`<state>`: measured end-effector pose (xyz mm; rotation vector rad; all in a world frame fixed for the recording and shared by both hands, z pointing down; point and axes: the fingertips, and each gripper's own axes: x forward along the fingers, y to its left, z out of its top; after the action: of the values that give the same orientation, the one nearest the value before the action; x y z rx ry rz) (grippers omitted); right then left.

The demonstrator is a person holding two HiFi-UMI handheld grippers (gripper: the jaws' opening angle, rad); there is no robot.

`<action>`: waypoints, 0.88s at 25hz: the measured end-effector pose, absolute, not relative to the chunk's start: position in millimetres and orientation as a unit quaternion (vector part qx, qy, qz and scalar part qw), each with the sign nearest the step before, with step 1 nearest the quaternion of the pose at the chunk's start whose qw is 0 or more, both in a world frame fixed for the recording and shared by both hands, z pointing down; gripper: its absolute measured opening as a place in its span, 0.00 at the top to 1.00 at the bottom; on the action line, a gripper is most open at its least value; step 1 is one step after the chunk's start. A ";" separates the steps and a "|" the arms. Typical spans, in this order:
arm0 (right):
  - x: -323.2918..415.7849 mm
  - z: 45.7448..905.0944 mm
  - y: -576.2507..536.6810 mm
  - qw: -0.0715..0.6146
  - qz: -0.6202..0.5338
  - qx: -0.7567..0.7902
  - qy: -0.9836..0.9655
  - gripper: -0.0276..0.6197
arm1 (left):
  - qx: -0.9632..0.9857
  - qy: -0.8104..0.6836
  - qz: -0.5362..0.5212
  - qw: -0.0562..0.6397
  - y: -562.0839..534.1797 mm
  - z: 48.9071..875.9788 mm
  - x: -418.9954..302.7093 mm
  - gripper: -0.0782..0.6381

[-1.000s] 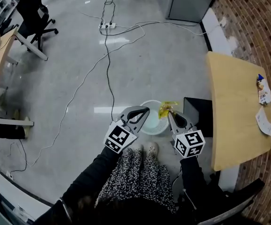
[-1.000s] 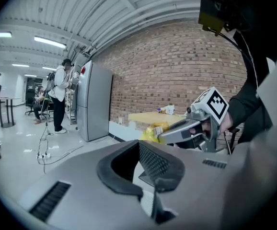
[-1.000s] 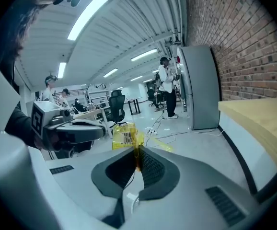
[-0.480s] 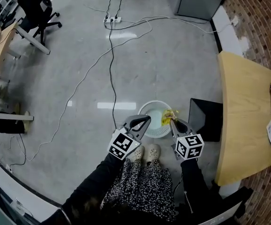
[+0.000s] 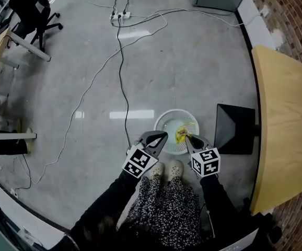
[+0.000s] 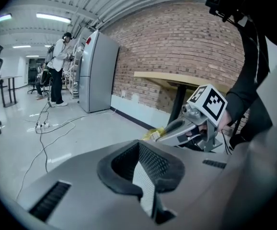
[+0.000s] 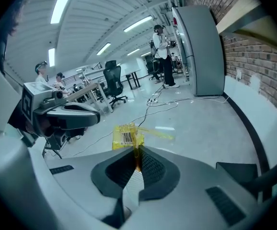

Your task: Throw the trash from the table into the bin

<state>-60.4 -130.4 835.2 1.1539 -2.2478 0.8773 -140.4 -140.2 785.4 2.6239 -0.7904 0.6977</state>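
Having sunk lower over the last second, now pinching the yellow wrapper (image 5: 181,135) tight in the right gripper (image 5: 188,137), just above the white bin (image 5: 162,121). Left gripper (image 5: 163,135) pressed together, empty. Looks ready for release.

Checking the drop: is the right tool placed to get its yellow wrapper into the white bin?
Probably yes. The right tool, shut on the yellow wrapper, appears to hang just above the open white bin, with nothing showing between them.
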 end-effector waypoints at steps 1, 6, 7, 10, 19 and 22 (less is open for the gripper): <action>-58.9 842.8 -130.4 0.234 0.321 0.422 -0.815 0.93 | 0.915 -0.275 0.250 0.159 -139.9 794.7 -140.7 0.88; -48.2 874.4 -132.9 0.248 0.333 0.438 -0.798 0.93 | 0.906 -0.275 0.267 0.181 -134.1 834.6 -139.8 0.88; -47.9 878.7 -132.2 0.251 0.331 0.437 -0.797 0.93 | 0.905 -0.275 0.268 0.185 -132.2 840.4 -138.6 0.88; -46.6 886.9 -130.4 0.253 0.329 0.434 -0.799 0.93 | 0.902 -0.271 0.273 0.195 -128.2 853.8 -133.0 0.88; -38.9 904.0 -128.3 0.281 0.326 0.437 -0.790 0.93 | 0.899 -0.267 0.281 0.203 -126.0 866.0 -132.4 0.88; -42.1 910.6 -128.9 0.291 0.326 0.431 -0.790 0.93 | 0.900 -0.270 0.277 0.202 -129.3 862.7 -134.0 0.88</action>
<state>-42.1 -128.9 910.6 1.1494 -2.1051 0.8679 -134.0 -129.3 862.7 2.5133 -0.7539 0.7737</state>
